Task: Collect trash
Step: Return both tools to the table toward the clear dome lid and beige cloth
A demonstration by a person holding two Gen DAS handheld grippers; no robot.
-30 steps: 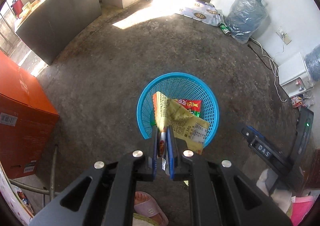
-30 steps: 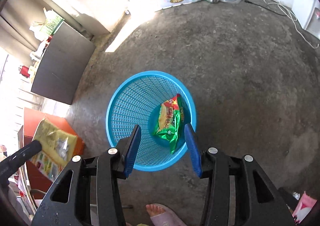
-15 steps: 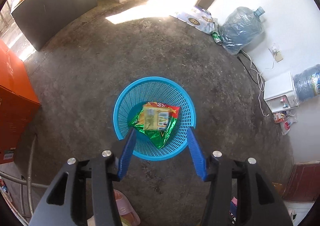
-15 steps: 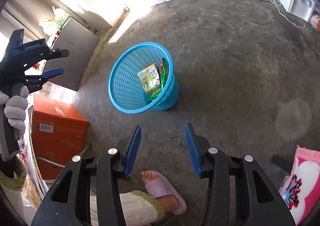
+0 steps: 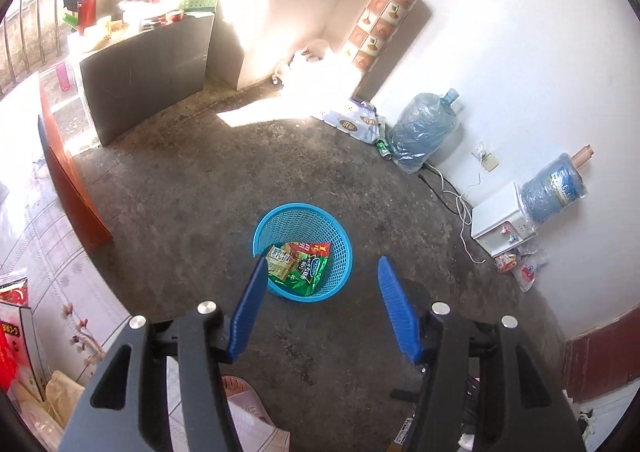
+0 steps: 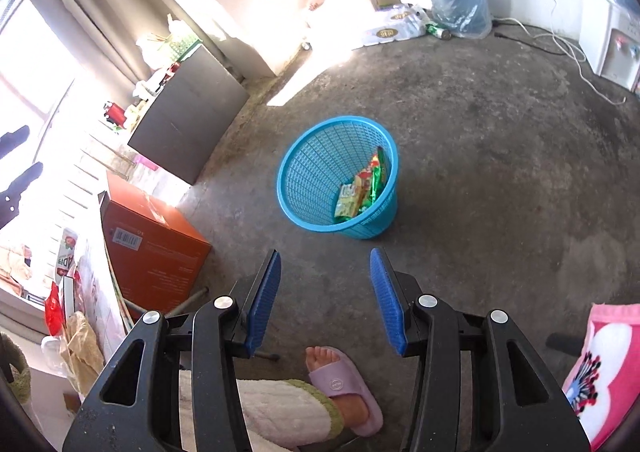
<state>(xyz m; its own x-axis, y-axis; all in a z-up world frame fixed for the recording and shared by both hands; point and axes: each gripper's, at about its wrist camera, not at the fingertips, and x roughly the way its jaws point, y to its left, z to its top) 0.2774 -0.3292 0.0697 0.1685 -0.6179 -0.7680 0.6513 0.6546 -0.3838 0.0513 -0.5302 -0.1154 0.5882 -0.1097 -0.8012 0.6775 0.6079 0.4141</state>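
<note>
Right, both tools empty: left gripper (image 5: 322, 264) w/ blue pads spread wide, right gripper (image 6: 325, 256) same. Bin (image 5: 303, 252) stands on bare concrete floor (image 5: 192, 212) just ahead of left pads, wrappers (image 5: 298, 266) lying inside it; from right view bin (image 6: 338, 188) sits further ahead, apart from pads, wrappers (image 6: 360, 188) leaning on its near-right wall. Floor is dark, stained, w/ a sun patch far ahead. White wall to right of left tool w/ two water jugs (image 5: 424, 128), a white dispenser (image 5: 500, 226) & loose cable. Grey cabinet (image 6: 188, 124) ahead-left, orange box (image 6: 152, 240) near left of right tool. Slippered foot (image 6: 340, 388) below right pads.
</note>
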